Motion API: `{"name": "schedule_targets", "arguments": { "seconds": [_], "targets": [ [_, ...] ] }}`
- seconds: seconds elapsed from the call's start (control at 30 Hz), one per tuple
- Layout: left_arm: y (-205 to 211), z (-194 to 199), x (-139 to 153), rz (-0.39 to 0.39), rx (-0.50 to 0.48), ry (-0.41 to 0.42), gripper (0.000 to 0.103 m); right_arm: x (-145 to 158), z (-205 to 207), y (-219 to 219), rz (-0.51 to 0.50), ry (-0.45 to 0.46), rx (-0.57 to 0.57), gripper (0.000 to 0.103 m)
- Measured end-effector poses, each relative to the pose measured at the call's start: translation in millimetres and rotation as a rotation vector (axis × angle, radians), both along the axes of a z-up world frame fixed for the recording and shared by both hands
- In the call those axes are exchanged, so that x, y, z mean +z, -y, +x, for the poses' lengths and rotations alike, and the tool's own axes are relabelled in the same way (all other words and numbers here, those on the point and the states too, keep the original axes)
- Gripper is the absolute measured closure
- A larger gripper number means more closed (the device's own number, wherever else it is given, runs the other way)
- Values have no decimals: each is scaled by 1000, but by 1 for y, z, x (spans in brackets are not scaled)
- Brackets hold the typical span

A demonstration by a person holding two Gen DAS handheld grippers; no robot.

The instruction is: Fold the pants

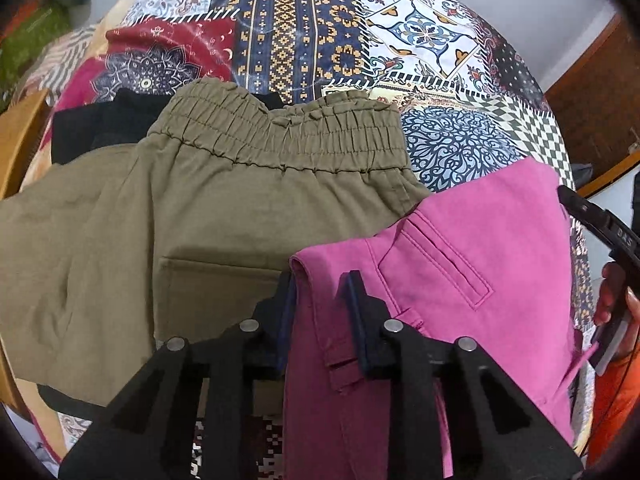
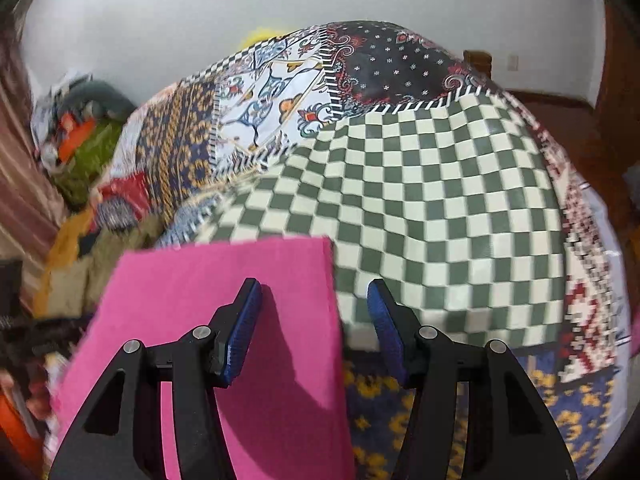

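On my left wrist view, far left, a black garment [image 1: 100,124] peeks out from under the olive pants [image 1: 192,200], which lie flat on the patchwork bedspread [image 1: 304,32] with the elastic waistband toward the far side. Just right of them, overlapping their near edge, are the pink pants [image 1: 460,248], welt pocket facing up. My left gripper [image 1: 322,292] is clamped on a folded edge of that pink fabric, which rises between the two dark pads and fills the narrow gap. At the right edge of that view I see a hand [image 1: 616,292] on the other gripper's black body. In my right wrist view, the pink pants [image 2: 224,280] show as a flat slab with a straight far edge, over the checkered patch of the bedspread [image 2: 440,208]. My right gripper [image 2: 316,320] stands with its jaws apart: the left blue pad sits over the pink cloth, the right one over the bedspread, and neither presses anything.
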State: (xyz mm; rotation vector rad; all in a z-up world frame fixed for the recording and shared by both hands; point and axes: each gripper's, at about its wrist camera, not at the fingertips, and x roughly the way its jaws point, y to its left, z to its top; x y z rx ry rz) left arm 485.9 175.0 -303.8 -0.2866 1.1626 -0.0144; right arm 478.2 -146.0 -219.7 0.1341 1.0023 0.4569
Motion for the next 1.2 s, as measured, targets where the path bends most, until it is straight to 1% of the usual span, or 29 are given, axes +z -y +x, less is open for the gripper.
{"name": "schedule_targets", "arguments": {
  "seconds": [0.03, 0.1, 0.13, 0.17, 0.23, 0.27, 0.33, 0.4, 0.47, 0.5, 0.6, 0.67, 0.8, 0.97, 1.07, 1.2],
  "targets": [
    [1, -1, 0, 2, 1, 4, 83, -1, 2, -1, 19, -14, -7, 52],
    [3, -3, 1, 11, 4, 18, 87, -2, 3, -5, 21, -2, -8, 61],
    [5, -4, 2, 20, 5, 24, 87, -1, 3, -8, 12, 9, 3, 69],
    [6, -6, 3, 29, 5, 34, 89, 1, 2, -11, 4, 20, 4, 81],
    [8, -8, 4, 46, 11, 49, 89, 3, -2, -15, 3, 30, 10, 96],
    [8, -9, 5, 46, 18, 54, 90, 4, -5, -17, -6, 36, 14, 98],
    [9, -11, 10, 57, 26, 66, 90, 7, -8, -21, -29, 59, 24, 100],
    [8, -15, 18, 86, 31, 86, 91, 12, -13, -22, -43, 79, 29, 100],
    [7, -21, 30, 114, 38, 114, 91, 22, -18, -21, -51, 110, 33, 100],
    [6, -23, 37, 117, 43, 127, 91, 28, -20, -19, -50, 124, 33, 100],
    [4, -34, 62, 115, 52, 185, 91, 52, -29, -12, -31, 165, 33, 100],
    [7, -43, 84, 129, 51, 236, 91, 70, -37, -10, -21, 201, 30, 100],
    [20, -69, 127, 164, 8, 331, 91, 109, -59, -6, -17, 287, 28, 100],
    [35, -105, 161, 192, -31, 382, 91, 142, -97, 1, -18, 353, 41, 100],
    [43, -127, 174, 200, -44, 403, 91, 153, -122, 8, -18, 371, 43, 100],
    [54, -157, 181, 216, -69, 415, 91, 160, -152, 17, -9, 377, 45, 100]
  ]
}}
